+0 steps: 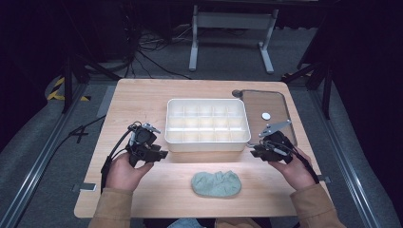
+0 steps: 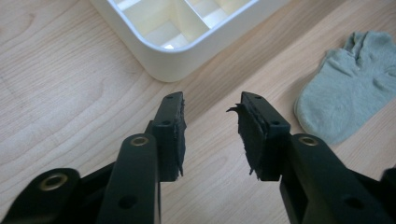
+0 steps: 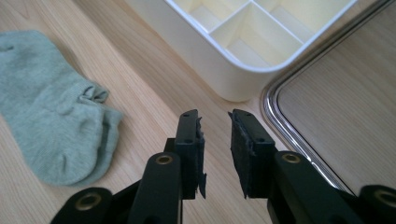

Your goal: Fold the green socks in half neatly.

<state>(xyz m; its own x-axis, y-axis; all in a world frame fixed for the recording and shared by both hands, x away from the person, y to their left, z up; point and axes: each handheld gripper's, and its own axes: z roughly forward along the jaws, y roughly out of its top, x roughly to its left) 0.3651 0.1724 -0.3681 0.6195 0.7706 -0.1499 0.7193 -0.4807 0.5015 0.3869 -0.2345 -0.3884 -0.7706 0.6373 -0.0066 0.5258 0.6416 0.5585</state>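
Tongs parked on either side of the white compartment box, nothing picked up so far.

I've got the left gripper over the desk by the near left corner of the white plastic divided organiser box, jaws apart with only bare wood between them. Same deal on the right gripper, by the box's near right corner, jaws parted a bit narrower and holding nothing. Pale green crumpled ankle socks sit near the front edge of the light wooden desk, between my hands. Clear flat lid with a metal-looking rim lies just right of the box.
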